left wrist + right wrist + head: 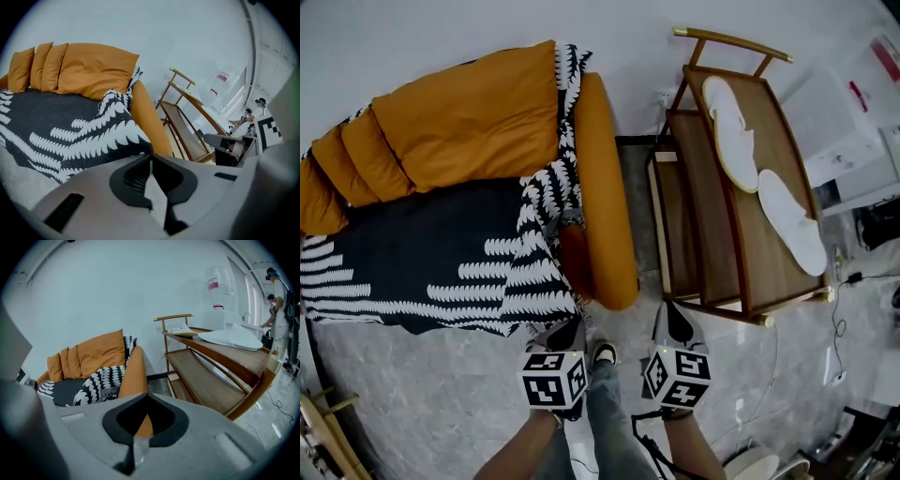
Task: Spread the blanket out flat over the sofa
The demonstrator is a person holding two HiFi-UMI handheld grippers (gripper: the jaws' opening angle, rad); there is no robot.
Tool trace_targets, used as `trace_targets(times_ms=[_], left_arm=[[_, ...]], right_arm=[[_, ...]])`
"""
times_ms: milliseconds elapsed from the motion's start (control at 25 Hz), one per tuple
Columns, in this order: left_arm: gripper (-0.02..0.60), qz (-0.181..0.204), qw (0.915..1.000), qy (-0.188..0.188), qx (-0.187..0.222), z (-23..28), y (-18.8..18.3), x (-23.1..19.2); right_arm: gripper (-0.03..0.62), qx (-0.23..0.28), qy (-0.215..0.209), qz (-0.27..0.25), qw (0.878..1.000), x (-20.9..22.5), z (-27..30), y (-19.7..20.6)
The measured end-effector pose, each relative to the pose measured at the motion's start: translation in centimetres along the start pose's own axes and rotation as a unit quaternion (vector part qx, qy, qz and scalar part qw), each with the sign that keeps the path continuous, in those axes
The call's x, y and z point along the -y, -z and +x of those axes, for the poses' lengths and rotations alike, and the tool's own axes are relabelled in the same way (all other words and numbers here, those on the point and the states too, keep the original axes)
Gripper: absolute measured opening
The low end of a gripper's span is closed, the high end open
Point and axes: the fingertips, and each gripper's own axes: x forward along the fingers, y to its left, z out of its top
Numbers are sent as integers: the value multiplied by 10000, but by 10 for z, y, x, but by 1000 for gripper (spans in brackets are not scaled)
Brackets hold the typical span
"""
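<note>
Draping orange sofa (605, 187), black-and-white blanket (422, 253), red label (213, 285) on water bottle (220, 273) unreadable

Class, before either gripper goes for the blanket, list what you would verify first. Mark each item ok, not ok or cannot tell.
1. Left gripper empty: ok, jaws together on nothing.
2. Right gripper empty: ok, likewise.
3. Jaws open for a grasp: not ok, both shut.
4. Blanket flat: not ok, bunched against the armrest.
5. Rack apart from both grippers: ok.
6. Blanket edge tucked behind the cushions: cannot tell.
</note>
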Motion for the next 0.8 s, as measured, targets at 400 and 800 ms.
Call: trace_targets(times_ms=[400, 800], left_arm=[[14, 16, 9997, 220, -141, 18, 21, 16], [14, 173, 9986, 230, -445, 44, 57, 24]], right_arm=[[5, -134, 159, 104, 9997, 23, 2, 19], [5, -225, 213, 158, 9994, 37, 9, 32]])
